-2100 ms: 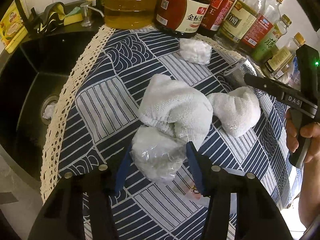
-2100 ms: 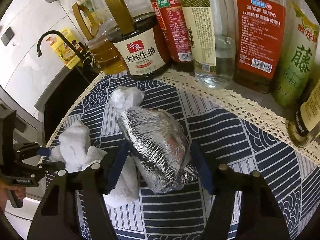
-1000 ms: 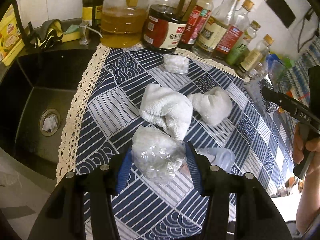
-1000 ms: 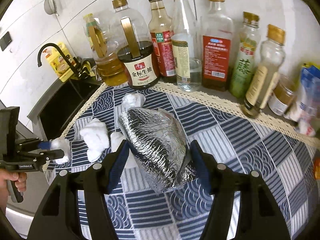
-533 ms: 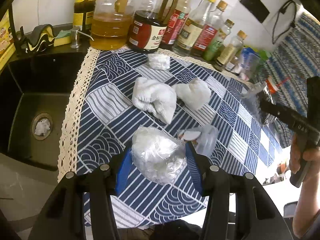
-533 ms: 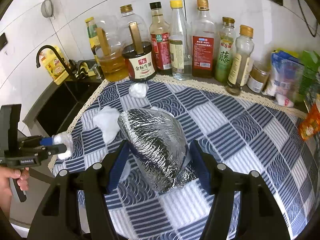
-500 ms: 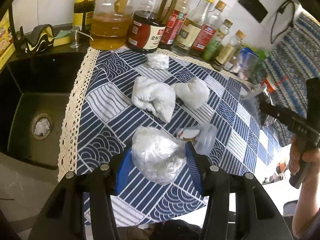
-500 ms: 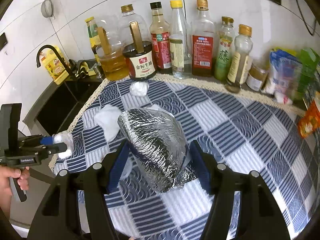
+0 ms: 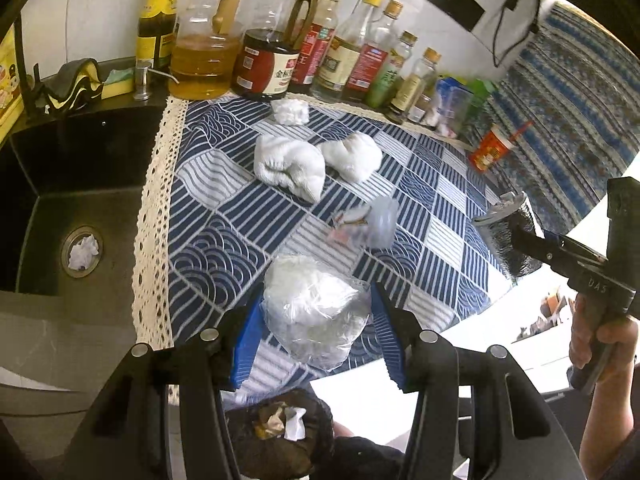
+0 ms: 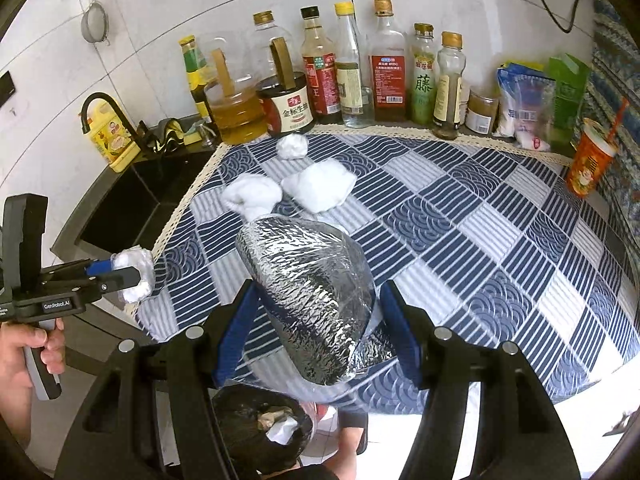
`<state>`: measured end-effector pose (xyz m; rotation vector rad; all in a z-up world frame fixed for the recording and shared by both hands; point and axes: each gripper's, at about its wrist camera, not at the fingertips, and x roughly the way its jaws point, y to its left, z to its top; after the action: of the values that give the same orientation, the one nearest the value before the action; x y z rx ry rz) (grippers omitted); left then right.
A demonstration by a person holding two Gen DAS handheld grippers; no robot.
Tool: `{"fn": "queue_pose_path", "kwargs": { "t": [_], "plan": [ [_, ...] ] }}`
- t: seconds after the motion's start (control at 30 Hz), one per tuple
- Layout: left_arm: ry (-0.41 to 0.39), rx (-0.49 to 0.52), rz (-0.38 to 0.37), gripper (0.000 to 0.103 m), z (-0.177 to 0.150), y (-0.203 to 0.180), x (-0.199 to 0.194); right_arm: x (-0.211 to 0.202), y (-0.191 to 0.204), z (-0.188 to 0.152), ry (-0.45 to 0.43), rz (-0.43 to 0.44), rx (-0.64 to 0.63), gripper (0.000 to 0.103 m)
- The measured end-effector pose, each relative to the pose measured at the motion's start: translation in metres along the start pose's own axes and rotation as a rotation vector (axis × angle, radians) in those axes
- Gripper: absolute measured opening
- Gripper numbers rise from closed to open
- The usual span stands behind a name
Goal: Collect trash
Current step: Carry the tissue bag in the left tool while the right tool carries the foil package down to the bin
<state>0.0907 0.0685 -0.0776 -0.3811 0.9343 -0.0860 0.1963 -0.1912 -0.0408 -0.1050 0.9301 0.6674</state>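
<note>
Over the front edge of a kitchen counter covered in a blue-and-white patterned cloth with a lace border (image 10: 460, 208), two hand-held grippers carry trash above a black-lined waste bin (image 9: 280, 436) that already holds crumpled scraps. The left gripper (image 9: 316, 330) is clamped on a crumpled clear plastic bag stuffed with white tissue (image 9: 314, 314), its blue pads pressing the bundle from both sides. The right gripper (image 10: 316, 324) is closed around a crinkled silver foil pouch sheathed in clear film (image 10: 308, 300), held near its lower half with the bulk sticking forward.

Both loads look light and soft (the plastic bundle bulges between the pads, the foil dents easily), so neither should need much squeeze. The film skins are probably slippery, and a hold across the fattest part appears safest.

More trash lies on the cloth: two wadded white paper towels (image 9: 288, 166) side by side near the middle, a small white tissue ball (image 9: 290, 111) close to the row of glass and plastic condiment bottles (image 10: 360, 76) along the tiled wall, and a flattened clear plastic wrapper (image 9: 366, 224) nearer the front edge. These should crush readily, best pinched across their middles. A white scrap sits in the drain of the black sink (image 9: 82, 250) to the left. An orange paper cup with a straw (image 10: 590, 164) stands at the far right corner.
</note>
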Motion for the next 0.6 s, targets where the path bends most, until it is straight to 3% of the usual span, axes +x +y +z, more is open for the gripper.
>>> {"fn": "queue_pose_path", "kwargs": {
  "t": [0.33,0.6],
  "plan": [
    [0.031,0.028,-0.028,0.050,-0.038,0.006,-0.018,-0.009,0.043,-0.046,0.011,0.023,0.038,0.063],
    [0.064,0.025,-0.038,0.050,-0.058,0.008,-0.014,0.007,0.066,-0.078,0.073,0.071,0.043,0.063]
  ]
}}
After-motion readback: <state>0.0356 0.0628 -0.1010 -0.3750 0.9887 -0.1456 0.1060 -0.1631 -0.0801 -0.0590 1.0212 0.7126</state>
